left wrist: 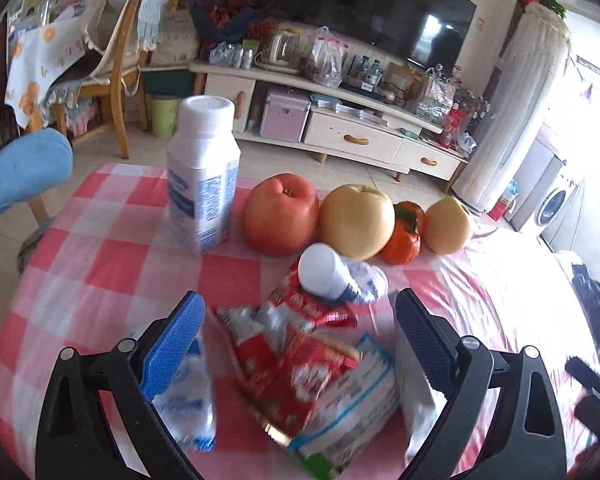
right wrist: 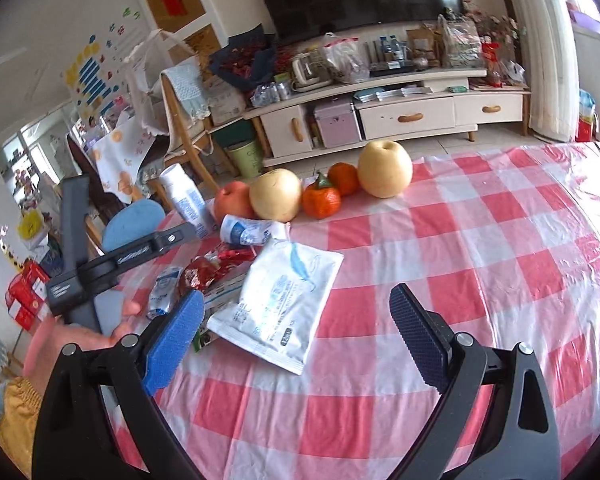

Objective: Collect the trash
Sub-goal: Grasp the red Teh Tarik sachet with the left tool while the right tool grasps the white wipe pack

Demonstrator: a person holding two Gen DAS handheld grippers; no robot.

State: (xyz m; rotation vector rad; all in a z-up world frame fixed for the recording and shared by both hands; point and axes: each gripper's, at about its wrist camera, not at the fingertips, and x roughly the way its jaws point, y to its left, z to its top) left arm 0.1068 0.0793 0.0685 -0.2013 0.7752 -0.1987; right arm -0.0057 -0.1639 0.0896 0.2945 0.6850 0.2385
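Observation:
A pile of trash lies on the red-and-white checked table (right wrist: 480,248): a crumpled red wrapper (left wrist: 296,356) (right wrist: 204,268), a white-and-blue pouch (right wrist: 284,300) (left wrist: 364,396), a small crushed blue-and-white packet (left wrist: 188,396) (right wrist: 164,290) and a small white bottle on its side (left wrist: 332,276) (right wrist: 248,232). A white milk bottle (left wrist: 202,176) (right wrist: 186,200) stands upright behind. My left gripper (left wrist: 300,320) is open just above the red wrapper, fingers on either side. My right gripper (right wrist: 296,316) is open and empty over the pouch's near edge.
An apple (left wrist: 280,214), two pears (left wrist: 356,226) (left wrist: 448,226) and small orange fruit (left wrist: 404,236) sit in a row behind the trash. A blue-cushioned chair (left wrist: 28,168) stands at the table's left. A TV cabinet (right wrist: 404,116) and green bin (right wrist: 246,156) stand beyond.

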